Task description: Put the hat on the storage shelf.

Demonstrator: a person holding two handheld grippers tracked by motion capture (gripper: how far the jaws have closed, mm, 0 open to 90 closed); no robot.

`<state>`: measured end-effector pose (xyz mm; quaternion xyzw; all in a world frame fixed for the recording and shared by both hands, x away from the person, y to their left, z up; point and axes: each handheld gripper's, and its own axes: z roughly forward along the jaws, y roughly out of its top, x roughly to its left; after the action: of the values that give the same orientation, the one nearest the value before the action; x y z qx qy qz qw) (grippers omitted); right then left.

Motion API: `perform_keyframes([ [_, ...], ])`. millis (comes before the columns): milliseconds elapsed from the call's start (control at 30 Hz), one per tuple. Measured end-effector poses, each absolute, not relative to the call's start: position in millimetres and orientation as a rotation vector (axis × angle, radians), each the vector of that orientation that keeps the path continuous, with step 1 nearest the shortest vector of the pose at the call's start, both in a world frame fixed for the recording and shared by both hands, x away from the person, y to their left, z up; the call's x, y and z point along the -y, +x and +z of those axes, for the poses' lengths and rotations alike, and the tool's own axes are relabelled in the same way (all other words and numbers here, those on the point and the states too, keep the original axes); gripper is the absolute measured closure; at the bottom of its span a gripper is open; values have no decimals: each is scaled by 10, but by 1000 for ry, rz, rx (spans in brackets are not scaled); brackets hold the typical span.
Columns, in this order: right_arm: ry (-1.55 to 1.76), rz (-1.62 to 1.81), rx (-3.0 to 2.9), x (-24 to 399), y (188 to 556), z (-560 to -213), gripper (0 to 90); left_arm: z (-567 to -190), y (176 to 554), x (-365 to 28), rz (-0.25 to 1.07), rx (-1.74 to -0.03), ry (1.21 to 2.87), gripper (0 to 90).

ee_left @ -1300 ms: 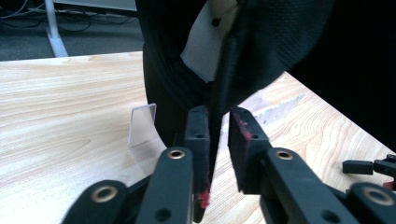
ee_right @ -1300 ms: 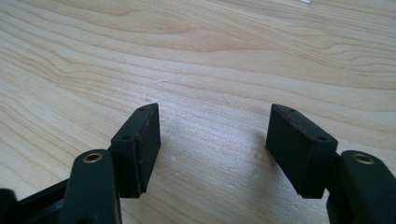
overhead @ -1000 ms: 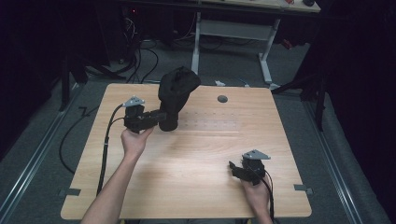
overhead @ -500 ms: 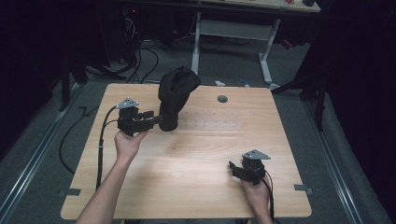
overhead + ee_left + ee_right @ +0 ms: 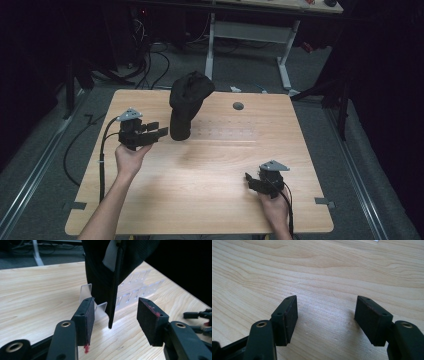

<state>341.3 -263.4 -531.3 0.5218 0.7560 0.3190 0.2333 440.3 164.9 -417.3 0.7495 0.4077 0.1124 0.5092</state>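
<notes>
A black fabric cover point(image 5: 187, 102) stands upright over a clear plastic stand point(image 5: 85, 291) at the back middle of the wooden table point(image 5: 200, 200). My left gripper point(image 5: 161, 131) is just left of its base, pointing at it. In the left gripper view its jaws point(image 5: 115, 312) have just been opening and now stand open. A hanging black edge of the cover point(image 5: 112, 302) lies in line with the gap, and the pads do not press on it. My right gripper point(image 5: 248, 181) rests low at the front right, open over bare wood point(image 5: 325, 315).
A clear slotted plate point(image 5: 225, 132) lies flat on the table right of the cover. A round grey grommet point(image 5: 238, 106) sits near the back edge. Cables trail off the left side. A desk frame point(image 5: 250, 35) stands behind the table.
The left gripper has drawn back to the left, away from the black cover, and its jaws have widened. The right gripper has stayed where it was.
</notes>
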Motion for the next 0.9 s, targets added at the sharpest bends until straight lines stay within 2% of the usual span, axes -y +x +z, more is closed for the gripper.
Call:
perform_keyframes([
  [900,1433,876,-2076,2634,3413,-5313,352,-4388,4110,-1883,209,-1028,1787,434],
])
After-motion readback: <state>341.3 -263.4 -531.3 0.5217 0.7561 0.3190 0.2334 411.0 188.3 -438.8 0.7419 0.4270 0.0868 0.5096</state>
